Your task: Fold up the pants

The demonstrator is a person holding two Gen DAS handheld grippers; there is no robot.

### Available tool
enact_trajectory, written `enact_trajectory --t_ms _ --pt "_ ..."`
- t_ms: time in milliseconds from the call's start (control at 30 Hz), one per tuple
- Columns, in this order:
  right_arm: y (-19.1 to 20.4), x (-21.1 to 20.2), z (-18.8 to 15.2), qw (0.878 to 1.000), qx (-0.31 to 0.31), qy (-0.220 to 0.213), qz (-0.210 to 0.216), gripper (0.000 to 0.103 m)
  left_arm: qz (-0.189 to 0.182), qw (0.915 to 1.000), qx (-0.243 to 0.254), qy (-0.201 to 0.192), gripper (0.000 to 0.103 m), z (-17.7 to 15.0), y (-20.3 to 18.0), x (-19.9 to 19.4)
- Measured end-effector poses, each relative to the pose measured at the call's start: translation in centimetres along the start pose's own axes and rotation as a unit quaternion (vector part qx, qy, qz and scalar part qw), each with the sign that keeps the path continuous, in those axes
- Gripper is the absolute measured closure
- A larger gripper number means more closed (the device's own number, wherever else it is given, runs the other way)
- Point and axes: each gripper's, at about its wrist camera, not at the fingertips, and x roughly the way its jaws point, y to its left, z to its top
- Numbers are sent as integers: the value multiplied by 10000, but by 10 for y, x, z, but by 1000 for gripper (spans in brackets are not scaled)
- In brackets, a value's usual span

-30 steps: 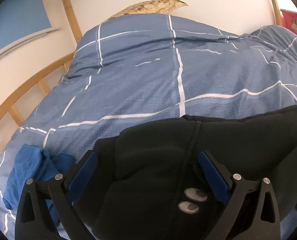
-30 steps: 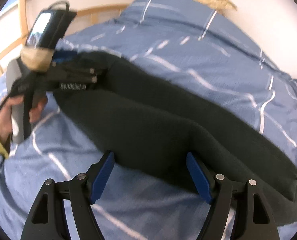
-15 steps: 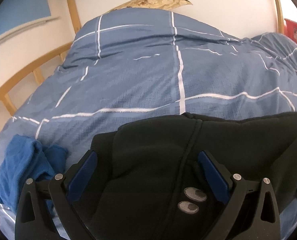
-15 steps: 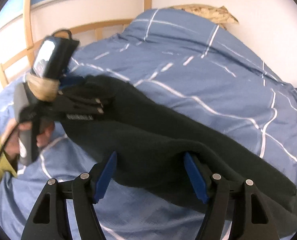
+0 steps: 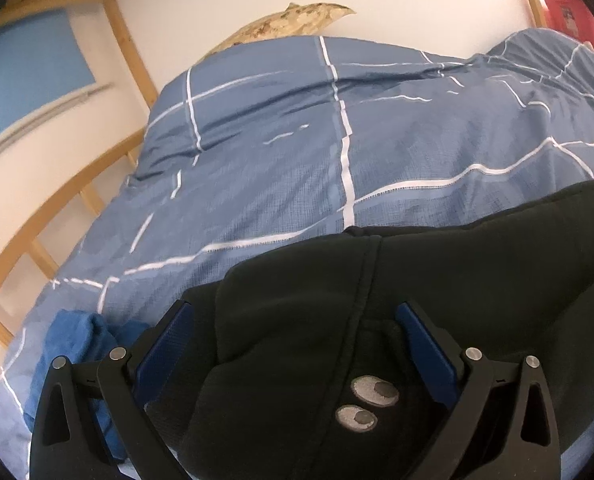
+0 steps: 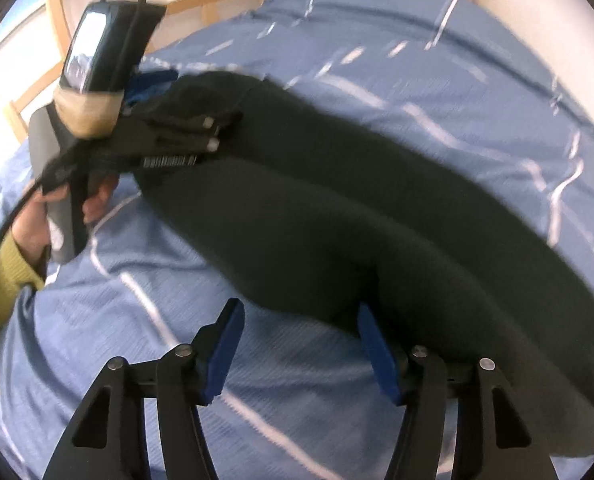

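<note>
Black fleece pants (image 5: 437, 280) lie on a blue checked duvet (image 5: 297, 152). In the left wrist view my left gripper (image 5: 297, 340) is open, its blue pads on either side of the waist end, where two embroidered eyes (image 5: 365, 400) show. In the right wrist view the pants (image 6: 337, 208) run from upper left to lower right, the two legs side by side. My right gripper (image 6: 301, 340) is open at the near edge of a leg; its right pad touches the cloth. The left gripper (image 6: 177, 140) also shows there, at the waist.
A crumpled blue cloth (image 5: 81, 340) lies on the duvet left of the left gripper. A wooden bed rail (image 5: 57, 208) runs along the left side. White wall stands behind the bed. A patterned pillow (image 5: 297, 20) peeks over the duvet's far edge.
The left gripper has tilted up slightly, still straddling the waist. The right gripper has moved closer to the leg and narrowed a little. The pants lie about where they were.
</note>
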Motion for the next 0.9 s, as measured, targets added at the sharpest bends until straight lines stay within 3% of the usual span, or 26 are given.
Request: enact_trajectory --t_ms 133,333,667,700,800,900 --pt "1 4 3 9994 -79 -170 -274 43 -258 9991 -267 185 0 1 10 6" --pt "12 -13 14 9935 -464 -760 -715 43 -155 9995 -245 86 0 2 10 1" --pt "-14 -3 30 9945 -174 -883 -533 43 -281 9986 -410 175 0 1 17 5" --pt "-15 -3 31 9947 -98 -888 -505 48 -308 9984 -439 204 0 1 18 7" --pt "-13 -1 32 9954 -30 -851 -446 76 -363 9980 -459 241 0 1 19 8" --pt "2 -6 23 9957 -262 -690 -558 84 -201 9995 -228 119 0 1 12 3"
